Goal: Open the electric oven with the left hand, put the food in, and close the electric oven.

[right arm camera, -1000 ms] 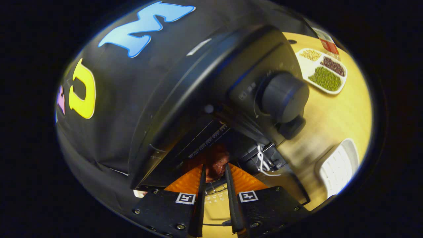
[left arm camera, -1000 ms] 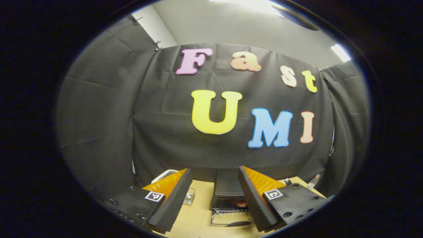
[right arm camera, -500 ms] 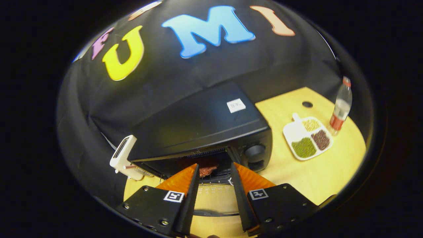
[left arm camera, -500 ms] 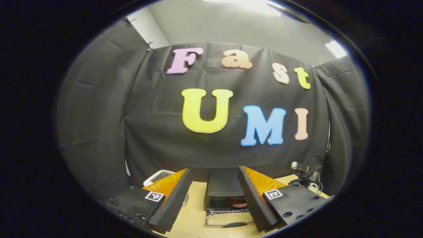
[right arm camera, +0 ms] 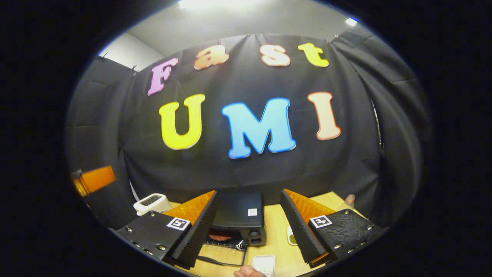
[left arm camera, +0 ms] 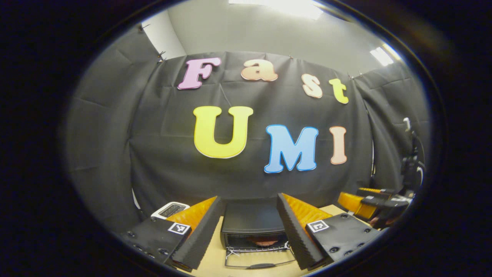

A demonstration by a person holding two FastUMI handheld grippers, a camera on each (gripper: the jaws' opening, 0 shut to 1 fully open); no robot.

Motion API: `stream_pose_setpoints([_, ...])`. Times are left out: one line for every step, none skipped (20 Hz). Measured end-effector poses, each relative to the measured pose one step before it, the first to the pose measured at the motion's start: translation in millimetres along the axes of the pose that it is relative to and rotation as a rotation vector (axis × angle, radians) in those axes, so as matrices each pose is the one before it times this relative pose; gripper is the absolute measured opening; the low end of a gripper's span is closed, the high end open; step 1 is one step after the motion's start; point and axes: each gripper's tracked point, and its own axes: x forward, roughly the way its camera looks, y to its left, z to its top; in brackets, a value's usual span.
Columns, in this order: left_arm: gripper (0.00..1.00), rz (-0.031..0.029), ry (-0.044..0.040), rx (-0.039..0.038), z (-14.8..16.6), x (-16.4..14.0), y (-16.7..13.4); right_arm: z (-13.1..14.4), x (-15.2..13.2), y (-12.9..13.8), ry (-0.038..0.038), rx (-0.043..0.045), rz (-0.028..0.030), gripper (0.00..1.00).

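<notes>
The black electric oven (left arm camera: 251, 217) stands on the wooden table with its door (left arm camera: 256, 258) folded down flat. A reddish-brown piece of food (left arm camera: 265, 241) lies on the wire rack inside. My left gripper (left arm camera: 249, 198) is open, held back from the oven and above the table, nothing between its fingers. The right gripper (left arm camera: 369, 204) appears far right in the left gripper view. In the right gripper view the oven (right arm camera: 240, 211) and the food (right arm camera: 220, 237) sit low and small. My right gripper (right arm camera: 248, 192) is open and holds nothing; the left gripper (right arm camera: 94, 179) hangs at the left edge.
A white appliance (right arm camera: 150, 202) stands left of the oven by the wall. A divided dish of beans (right arm camera: 291, 237) lies right of the oven, a bottle top (right arm camera: 349, 199) farther right. A white tray (right arm camera: 264, 264) and a fingertip (right arm camera: 246, 272) are at the near edge.
The right gripper has left the food on the rack, opened wider and drawn far back and up from the oven. The left gripper has drifted so the oven sits more centred.
</notes>
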Motion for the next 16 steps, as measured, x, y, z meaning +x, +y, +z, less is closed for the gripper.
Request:
stream_pose_setpoints([0.99,-0.00471,0.00009,0.00657,-0.82,1.29,-5.34,15.01,-8.40,-3.70,-0.02990,0.00827,-0.00524,0.91])
stream_pose_setpoints([0.99,-0.00673,-0.00285,0.00401,-0.72,-1.09,-5.00,10.92,-6.64,-4.55,-0.02167,0.00583,-0.00548,0.98])
stream_pose_setpoints([0.99,-0.00402,0.00017,0.00102,-1.70,1.96,-5.78,10.88,-4.45,-6.05,-0.01956,0.00639,-0.01018,0.98])
stream_pose_setpoints([0.99,-0.00762,0.00607,-0.00125,-3.84,0.19,-6.19,8.45,-2.02,-5.07,-0.01491,-0.00563,-0.00620,0.98])
stream_pose_setpoints([0.99,-0.00416,0.00767,-0.00005,-3.38,0.68,-5.12,7.73,-2.87,-8.34,-0.01085,-0.00289,-0.01664,0.98])
stream_pose_setpoints([0.99,-0.00453,0.00834,0.00130,-4.43,1.65,-4.81,5.46,-1.96,-6.47,-0.00960,-0.00731,-0.00215,0.98])
stream_pose_setpoints([0.99,-0.00392,0.01014,0.00166,-4.09,1.00,-5.06,5.05,-0.79,-5.26,-0.00715,-0.00365,-0.00706,0.98])
stream_pose_setpoints([0.99,-0.00425,0.01315,0.00170,-5.99,1.47,-4.50,4.16,-3.09,-4.74,-0.00464,-0.00842,-0.00248,0.98])
stream_pose_setpoints([0.99,-0.00451,0.01356,0.00211,-8.08,1.54,-4.15,4.92,-2.96,-4.17,-0.00434,-0.00657,-0.00511,0.98])
stream_pose_setpoints([0.99,-0.00277,0.02030,0.00072,-11.14,1.31,-3.18,1.70,-2.13,-4.66,-0.00437,-0.00602,-0.00516,0.98])
stream_pose_setpoints([0.95,-0.00163,0.02480,0.00053,-10.63,1.59,-3.02,2.74,-2.58,-3.21,-0.00373,-0.00532,-0.00580,0.98])
stream_pose_setpoints([0.97,-0.00042,0.02364,0.00146,-11.38,1.09,-1.90,1.77,-1.51,-3.44,-0.00626,-0.00252,-0.00277,0.98])
stream_pose_setpoints([0.99,0.00076,0.02436,0.00502,-10.75,2.01,-1.95,1.08,-1.01,-3.82,-0.00301,-0.00170,-0.00181,0.98])
stream_pose_setpoints([0.99,0.00307,0.02282,0.00596,-11.72,2.65,0.22,1.60,-1.17,-2.49,-0.00251,-0.00117,0.00012,0.98])
stream_pose_setpoints([0.99,0.00531,0.01976,0.00303,-9.55,1.04,0.16,0.47,-0.45,-2.46,0.00053,-0.00200,0.00079,0.98])
stream_pose_setpoints([0.99,0.00170,0.02062,-0.00330,-8.92,1.45,-1.38,0.21,-0.62,-1.38,-0.00075,0.00164,-0.00051,0.98])
